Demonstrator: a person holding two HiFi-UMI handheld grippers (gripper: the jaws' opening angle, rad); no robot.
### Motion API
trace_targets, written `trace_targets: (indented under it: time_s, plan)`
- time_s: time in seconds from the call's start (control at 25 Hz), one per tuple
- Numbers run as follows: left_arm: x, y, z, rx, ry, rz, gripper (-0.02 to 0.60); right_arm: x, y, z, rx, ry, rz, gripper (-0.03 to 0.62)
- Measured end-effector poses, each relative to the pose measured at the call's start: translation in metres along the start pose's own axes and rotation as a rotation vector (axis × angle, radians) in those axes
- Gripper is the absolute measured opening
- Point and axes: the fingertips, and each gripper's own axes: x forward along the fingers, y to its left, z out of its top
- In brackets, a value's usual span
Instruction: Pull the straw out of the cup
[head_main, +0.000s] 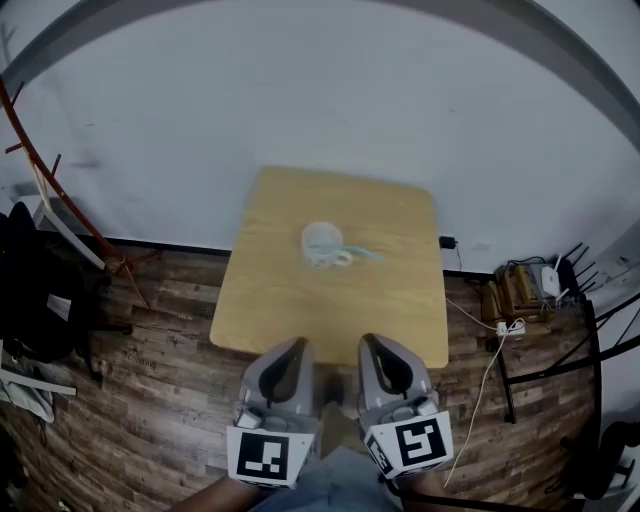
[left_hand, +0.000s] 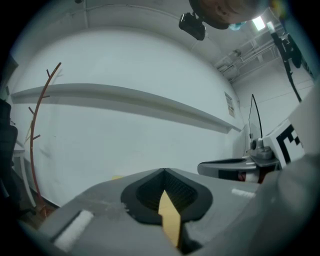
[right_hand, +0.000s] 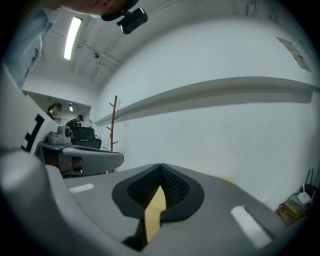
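A white cup (head_main: 322, 243) with a handle stands near the middle of the wooden table (head_main: 300, 310). A pale blue straw (head_main: 365, 254) pokes out of it toward the right. Both grippers hover side by side over the table's near edge, well short of the cup. My left gripper (head_main: 298, 343) (left_hand: 164, 171) is shut, tips touching, nothing between them. My right gripper (head_main: 370, 340) (right_hand: 161, 165) is likewise shut and empty. The gripper views show only the white wall and a sliver of table through the jaws; the cup is hidden there.
A reddish coat stand (head_main: 40, 170) and dark clothing (head_main: 35, 290) are at the left. A power strip (head_main: 510, 327), white cables and a box of gear (head_main: 515, 290) lie on the wood floor at the right. A white wall rises behind the table.
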Motion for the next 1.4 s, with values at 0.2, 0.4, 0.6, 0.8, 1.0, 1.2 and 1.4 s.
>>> trace_targets:
  time_s: [0.2,0.4,0.6,0.8,1.0,1.2,1.4]
  plan:
    - [0.032,0.012,-0.008,0.001,0.044,0.031,0.02,0.027,-0.027,-0.006,0.029,0.011,0.005,0.008]
    - [0.071,0.016,-0.009,0.018,0.074,0.043,0.02,0.055,-0.061,-0.009,0.056,0.016,0.005,0.008]
    - [0.108,0.015,-0.003,0.048,0.086,0.058,0.02,0.079,-0.093,-0.005,0.073,0.007,0.021,0.008]
    - [0.138,0.007,0.005,0.068,0.093,0.059,0.02,0.098,-0.12,0.001,0.092,-0.009,0.035,0.008]
    - [0.16,0.001,0.017,0.09,0.075,0.07,0.02,0.114,-0.135,0.011,0.091,-0.034,0.074,0.008]
    - [0.17,0.0,0.029,0.089,0.033,0.099,0.02,0.126,-0.142,0.025,0.063,-0.062,0.107,0.008]
    - [0.17,0.012,0.03,0.077,0.031,0.134,0.02,0.143,-0.141,0.03,0.048,-0.068,0.13,0.008]
